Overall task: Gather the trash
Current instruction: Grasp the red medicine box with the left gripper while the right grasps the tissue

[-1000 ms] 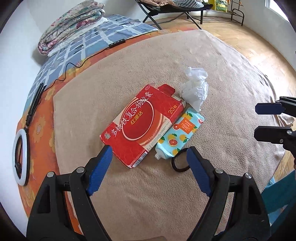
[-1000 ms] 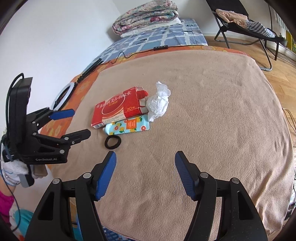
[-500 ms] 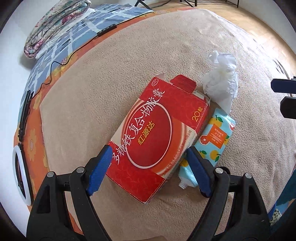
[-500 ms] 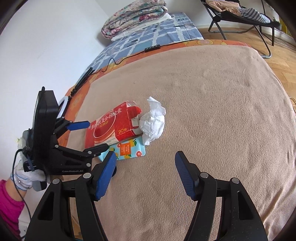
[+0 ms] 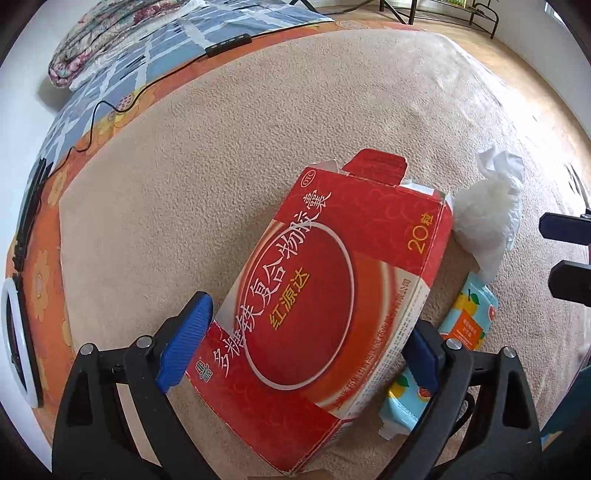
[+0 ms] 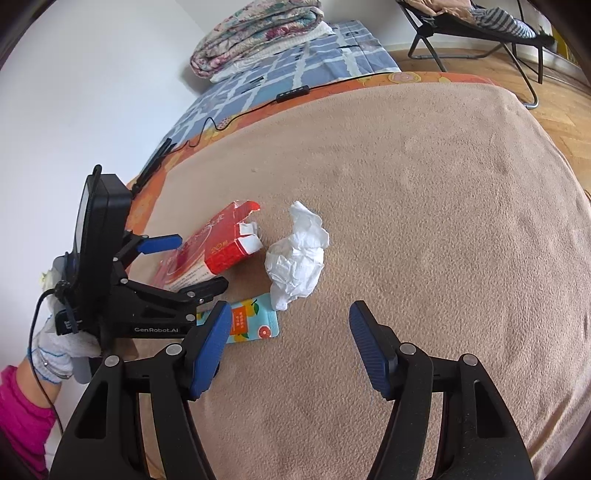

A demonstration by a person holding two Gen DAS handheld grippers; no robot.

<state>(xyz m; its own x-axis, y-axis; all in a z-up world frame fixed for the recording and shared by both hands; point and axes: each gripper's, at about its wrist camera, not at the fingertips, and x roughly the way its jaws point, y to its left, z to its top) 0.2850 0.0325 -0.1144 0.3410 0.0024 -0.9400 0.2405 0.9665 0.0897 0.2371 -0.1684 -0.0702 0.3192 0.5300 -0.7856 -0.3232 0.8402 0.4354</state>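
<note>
- Now the left claw (image 5: 303,347) points steeply down over the red box (image 5: 332,280), its jaws opening, one blue pad on each side of the box's near end.
- From the left wrist view the left pad (image 5: 184,347) sits just beside the box's edge and the right pad (image 5: 421,362) is partly hidden behind its long side; whether either touches the card I cannot tell.
- The box lies flat on the tan blanket (image 6: 424,184) that covers the bed, its end flap open at the far end.
- A crumpled white tissue (image 6: 297,254) lies just beside the box's open end, on the blanket.
- An orange-print pouch (image 6: 255,325) lies along the box's right side, partly under the left claw's right finger.
- The right claw (image 6: 288,350) hangs spread over bare blanket with nothing between its pads, near the tissue and the pouch.
- A hand in a white glove (image 6: 55,343), with a pink sleeve (image 6: 22,417) behind it, holds the left claw's grip at the left edge of the right wrist view.
- Beyond the blanket are an orange flowered sheet (image 5: 40,266), a black cable (image 6: 229,118) and a folded quilt (image 6: 255,29).
</note>
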